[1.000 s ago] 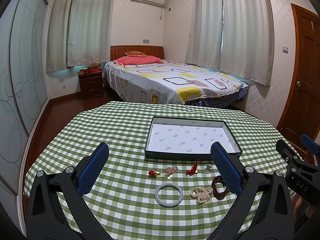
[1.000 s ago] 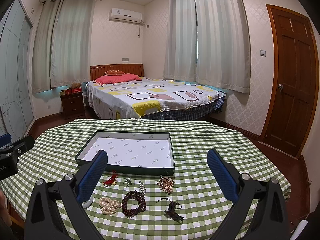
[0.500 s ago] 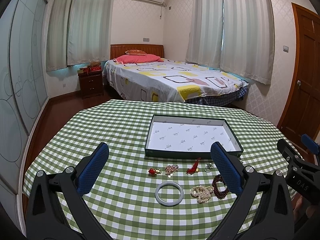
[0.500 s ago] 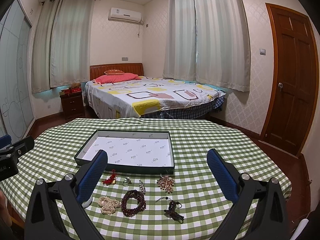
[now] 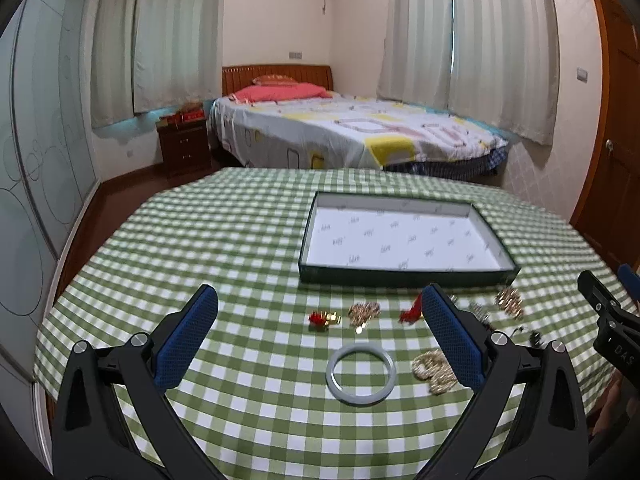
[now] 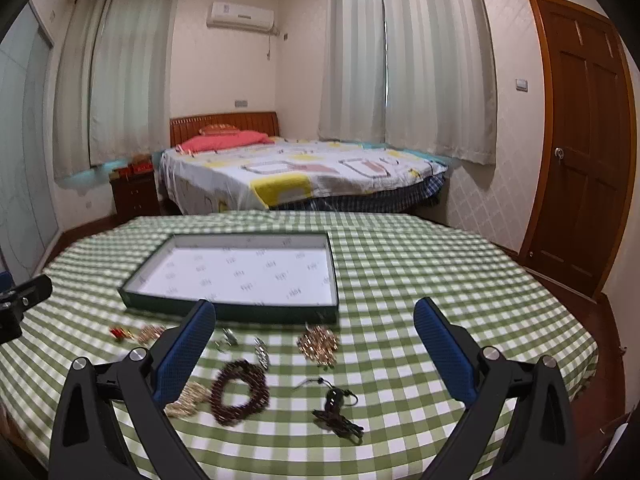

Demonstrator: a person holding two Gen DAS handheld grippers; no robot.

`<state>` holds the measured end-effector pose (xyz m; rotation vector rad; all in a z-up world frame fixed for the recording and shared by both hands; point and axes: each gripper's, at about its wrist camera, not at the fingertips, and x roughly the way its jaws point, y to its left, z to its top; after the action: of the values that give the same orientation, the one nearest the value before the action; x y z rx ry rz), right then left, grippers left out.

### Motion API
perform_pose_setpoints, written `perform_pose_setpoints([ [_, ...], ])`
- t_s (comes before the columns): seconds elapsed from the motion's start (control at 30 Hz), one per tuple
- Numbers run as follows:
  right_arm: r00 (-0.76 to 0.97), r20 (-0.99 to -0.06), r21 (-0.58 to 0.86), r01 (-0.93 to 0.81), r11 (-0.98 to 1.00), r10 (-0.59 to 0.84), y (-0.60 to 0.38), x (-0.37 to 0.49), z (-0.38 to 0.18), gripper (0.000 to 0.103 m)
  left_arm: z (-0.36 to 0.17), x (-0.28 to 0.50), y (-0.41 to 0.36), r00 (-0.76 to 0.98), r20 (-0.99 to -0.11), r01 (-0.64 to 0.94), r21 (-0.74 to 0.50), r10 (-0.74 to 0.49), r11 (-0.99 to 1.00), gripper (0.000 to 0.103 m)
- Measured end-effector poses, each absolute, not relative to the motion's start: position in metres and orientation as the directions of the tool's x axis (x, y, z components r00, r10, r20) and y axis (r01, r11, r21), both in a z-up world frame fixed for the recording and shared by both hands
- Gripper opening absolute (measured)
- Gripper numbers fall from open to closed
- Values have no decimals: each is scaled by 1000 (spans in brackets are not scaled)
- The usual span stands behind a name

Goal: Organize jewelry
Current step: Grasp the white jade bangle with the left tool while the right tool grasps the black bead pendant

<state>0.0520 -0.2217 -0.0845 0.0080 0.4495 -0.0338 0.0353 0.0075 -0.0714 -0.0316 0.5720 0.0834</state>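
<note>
On the green-checked table [image 5: 248,240] a shallow box [image 5: 404,276] is sitting with its white lining bare. Loose jewelry is lying just in front of it — pale bangle [image 5: 361,373], red-and-gold brooch [image 5: 323,317], dark red bead bracelet [image 6: 239,392], gold cluster [image 6: 319,343], black corded pendant [image 6: 338,410]. Left gripper [image 5: 320,338] is hovering above the bangle, jaws spread wide, gripping nothing. Right gripper [image 6: 314,350] is hanging over the beads — likewise wide and empty.

Both grippers have black angular frames with silver screws [image 5: 137,339] and blue textured pads [image 6: 185,350]; white lettering [image 5: 623,349] marks one.
</note>
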Motion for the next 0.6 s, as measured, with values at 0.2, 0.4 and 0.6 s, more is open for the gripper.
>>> perform_pose_setpoints([
  [0.2,869,-493,-9,45,999,-44,-228,65,-120,97,-111,55,5,784,-618,-70,5,58,998,99],
  [0.4,836,-546,-13,58,998,-55,-235,77,-146,97,-144,71,-2,733,-679,-48,16,46,999,99],
  [0.6,810,-585,3,57,998,-45,-240,86,-161,97,-168,83,-7,704,-709,-33,23,39,999,99],
])
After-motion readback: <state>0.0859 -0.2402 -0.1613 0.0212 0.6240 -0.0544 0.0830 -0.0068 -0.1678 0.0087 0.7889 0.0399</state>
